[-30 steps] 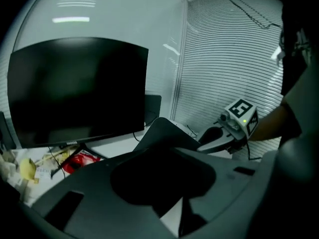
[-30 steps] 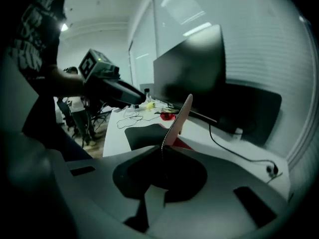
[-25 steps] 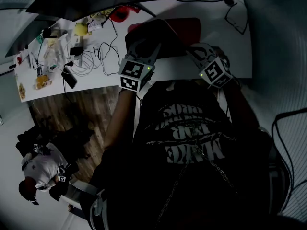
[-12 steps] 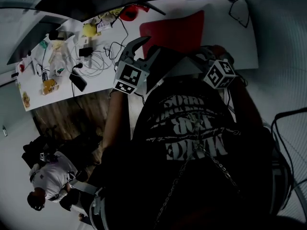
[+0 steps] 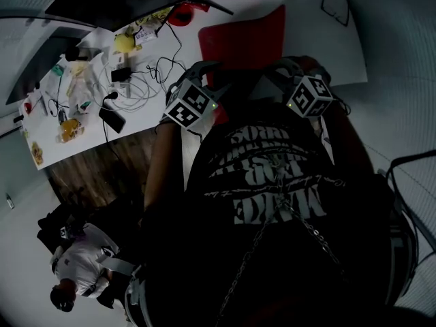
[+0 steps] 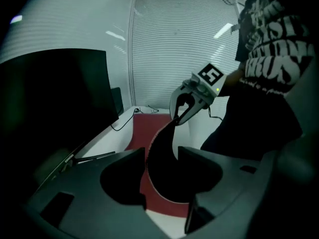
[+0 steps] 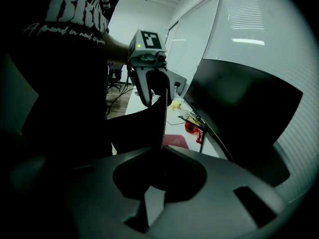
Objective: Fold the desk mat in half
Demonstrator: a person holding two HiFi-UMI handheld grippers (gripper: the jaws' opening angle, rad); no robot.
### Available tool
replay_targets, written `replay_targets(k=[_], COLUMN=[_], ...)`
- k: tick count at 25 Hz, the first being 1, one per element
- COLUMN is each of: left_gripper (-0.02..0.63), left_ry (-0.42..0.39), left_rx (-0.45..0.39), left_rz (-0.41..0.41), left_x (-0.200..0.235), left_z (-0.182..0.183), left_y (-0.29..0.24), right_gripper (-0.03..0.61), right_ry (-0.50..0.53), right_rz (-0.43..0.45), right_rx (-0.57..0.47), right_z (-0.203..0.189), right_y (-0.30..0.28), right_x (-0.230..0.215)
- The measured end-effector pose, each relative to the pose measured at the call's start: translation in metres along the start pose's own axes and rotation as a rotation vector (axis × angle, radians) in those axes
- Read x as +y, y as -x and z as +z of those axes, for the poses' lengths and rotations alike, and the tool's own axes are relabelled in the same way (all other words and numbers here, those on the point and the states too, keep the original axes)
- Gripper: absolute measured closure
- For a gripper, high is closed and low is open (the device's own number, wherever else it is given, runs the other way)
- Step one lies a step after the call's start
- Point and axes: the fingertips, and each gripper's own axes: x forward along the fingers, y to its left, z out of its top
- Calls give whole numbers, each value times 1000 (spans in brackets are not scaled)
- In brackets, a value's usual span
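The red desk mat [image 5: 245, 36] lies on the white desk [image 5: 327, 46], its near edge lifted. In the left gripper view the mat's black underside [image 6: 167, 171] curls up between the wide-apart jaws of my left gripper [image 6: 162, 156], whose pads do not press it; these jaws have just been opening. The strip rises to my right gripper [image 6: 182, 114], which is shut on the mat's edge [image 7: 163, 118]. From the head view both the left gripper [image 5: 212, 80] and the right gripper [image 5: 278, 73] sit at the desk's near edge. The left gripper [image 7: 152, 96] faces the right gripper [image 7: 162, 151].
A dark monitor [image 6: 55, 98] stands behind the mat. Cables, a yellow object [image 5: 122, 43], a phone [image 5: 112, 118] and small items crowd the desk's left part. A red object [image 5: 184, 13] lies at the back, a cable [image 5: 334, 9] at the far right. A person [image 5: 82, 264] sits on the floor.
Both grippers have come toward the desk's near edge. The black flap over the mat's left part has come back, so more red shows. The left jaws have spread wide.
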Motion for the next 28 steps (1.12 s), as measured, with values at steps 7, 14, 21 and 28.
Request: replay_targets(k=[7, 14, 21, 28], left_gripper=[587, 589, 589, 589], left_ry=[107, 101, 166, 269], left_rx=[-39, -44, -61, -61], left_rz=[68, 23, 128, 226], left_x=[9, -21, -25, -37], left_z=[-12, 6, 21, 23], left_y=[1, 4, 10, 25], right_gripper=[565, 560, 521, 499], right_ry=[12, -9, 129, 228], right_rz=[2, 57, 159, 244], right_rx=[35, -28, -77, 82], right_z=[16, 5, -6, -88], right_y=[-5, 1, -11, -40], right_x=[5, -11, -39, -89])
